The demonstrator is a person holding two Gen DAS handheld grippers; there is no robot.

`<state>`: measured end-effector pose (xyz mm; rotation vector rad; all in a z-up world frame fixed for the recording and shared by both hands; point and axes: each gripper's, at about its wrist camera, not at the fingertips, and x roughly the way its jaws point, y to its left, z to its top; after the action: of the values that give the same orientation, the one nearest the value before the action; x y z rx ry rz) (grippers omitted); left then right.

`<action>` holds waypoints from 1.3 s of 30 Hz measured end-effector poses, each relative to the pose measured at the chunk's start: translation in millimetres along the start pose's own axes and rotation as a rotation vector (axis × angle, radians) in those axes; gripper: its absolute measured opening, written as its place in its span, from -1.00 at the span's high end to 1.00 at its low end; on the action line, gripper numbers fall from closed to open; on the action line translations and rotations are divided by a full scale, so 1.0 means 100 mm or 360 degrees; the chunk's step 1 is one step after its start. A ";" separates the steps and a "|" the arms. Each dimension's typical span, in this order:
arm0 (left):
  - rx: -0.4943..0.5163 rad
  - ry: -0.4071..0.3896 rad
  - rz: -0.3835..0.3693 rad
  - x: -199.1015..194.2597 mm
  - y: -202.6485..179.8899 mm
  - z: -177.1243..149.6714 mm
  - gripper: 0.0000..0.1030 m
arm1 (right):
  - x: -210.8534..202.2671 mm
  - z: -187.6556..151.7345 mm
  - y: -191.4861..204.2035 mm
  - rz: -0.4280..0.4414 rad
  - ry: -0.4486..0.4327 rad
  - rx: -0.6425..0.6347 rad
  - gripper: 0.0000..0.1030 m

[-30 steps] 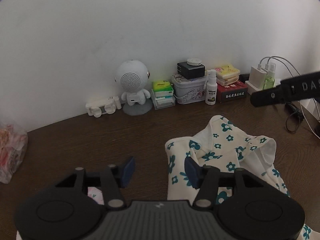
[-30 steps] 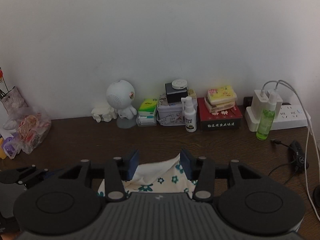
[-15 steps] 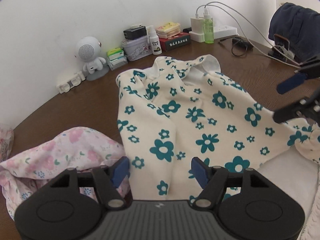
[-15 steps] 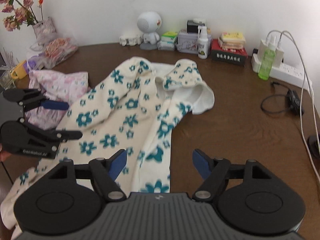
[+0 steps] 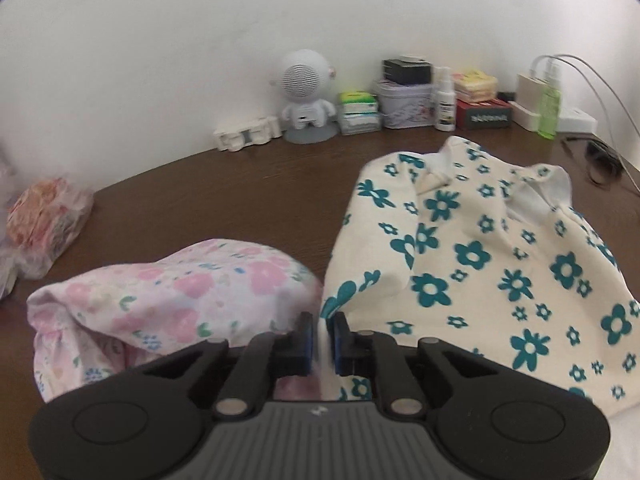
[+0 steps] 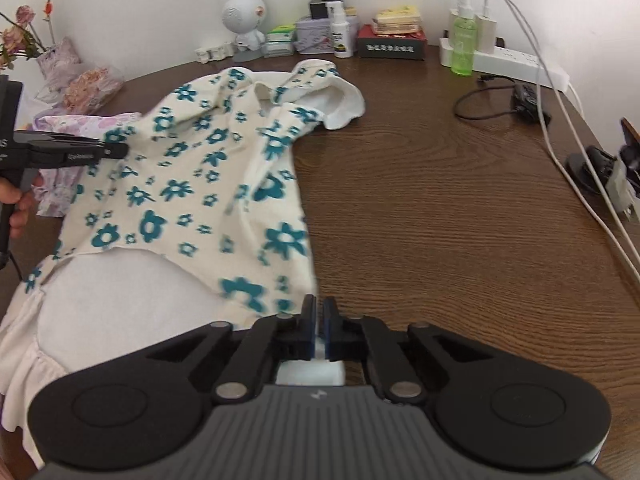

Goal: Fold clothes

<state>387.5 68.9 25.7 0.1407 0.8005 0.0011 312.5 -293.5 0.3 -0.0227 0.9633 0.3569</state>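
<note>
Both grippers dropped lower since half a second ago; left gripper (image 5: 320,330) closing on the garment (image 5: 480,264) edge, right gripper (image 6: 319,322) clenched on its hem. Garment spread on table (image 6: 440,200), pink cloth (image 5: 168,296) just beside. Clutter lines the wall; fabric blurred near both pads.

Little text was legible. The dark red box (image 6: 391,46) at the far edge of the table (image 6: 440,208) carried a row of white characters on its front face, too small to read. The left gripper (image 6: 120,150), seen at the left in the right wrist view, bore pale lettering along its black arm, too blurred to read. The white spray bottle (image 6: 342,36) had a dark label with print too small to make out.
</note>
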 end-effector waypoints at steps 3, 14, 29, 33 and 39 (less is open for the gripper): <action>-0.0043 -0.0094 -0.0081 -0.19 0.06 0.09 0.27 | -0.07 0.01 -0.13 0.0074 -0.0025 0.0098 0.95; 0.0753 -0.0104 0.0258 0.40 -1.03 0.43 -0.13 | 0.37 0.56 0.53 0.0160 -0.0083 -0.0156 0.15; -0.0313 0.0073 -0.0035 0.71 0.45 0.79 0.53 | 0.50 0.49 0.46 0.0133 -0.0132 -0.0231 0.70; -0.0176 -0.0031 -0.0040 0.31 0.37 0.68 0.06 | 0.20 0.40 0.42 0.0185 -0.0179 -0.0181 0.32; 0.0178 -0.0085 -0.0195 -0.54 0.01 0.20 -0.26 | -0.28 0.05 0.38 0.0097 -0.0163 -0.0211 -0.04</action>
<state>364.2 64.1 78.2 0.1967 0.7550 -0.1629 290.0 -264.7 30.6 -0.0950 0.8395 0.4732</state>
